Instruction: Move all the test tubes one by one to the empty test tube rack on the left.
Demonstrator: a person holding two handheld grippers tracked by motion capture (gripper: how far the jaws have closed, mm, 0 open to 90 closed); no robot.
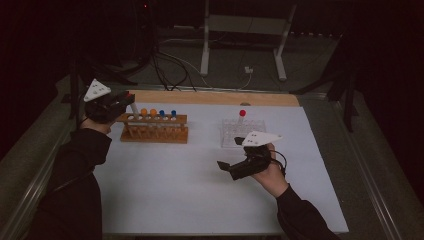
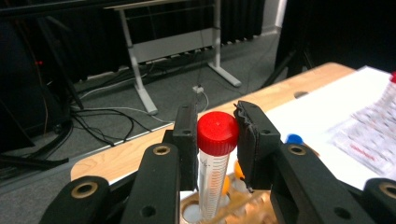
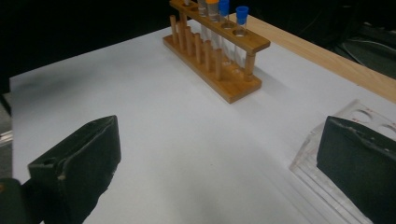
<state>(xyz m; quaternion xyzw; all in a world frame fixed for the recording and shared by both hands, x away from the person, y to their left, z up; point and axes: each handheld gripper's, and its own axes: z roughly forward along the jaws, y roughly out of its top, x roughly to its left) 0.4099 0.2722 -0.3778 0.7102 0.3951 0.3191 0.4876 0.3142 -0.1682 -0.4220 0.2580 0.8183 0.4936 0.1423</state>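
The left gripper (image 2: pixel 217 140) is clamped on the red cap of a clear graduated tube (image 2: pixel 213 179), pads pressing it from both sides just below the top. Gripping by the cap keeps the tube upright and leaves its body free to slide through a hole; its lower end sits in or just above the end hole of the wooden rack (image 1: pixel 154 128), and I cannot tell whether it is bottomed there. From above, that gripper (image 1: pixel 127 100) stands at the rack's left end.

The right gripper (image 3: pixel 219 163) has its jaws spread wide with nothing between them, hanging low over the bare white sheet (image 1: pixel 200 190) in front of the clear plastic rack (image 1: pixel 240 131). It looks parked out of the way, ready beside that rack.

The wooden rack also carries two orange-capped tubes (image 1: pixel 148 113) and two blue-capped tubes (image 1: pixel 167 114) in a row. The clear rack holds one red-capped tube (image 1: pixel 241 117) standing upright; its other holes look vacant.
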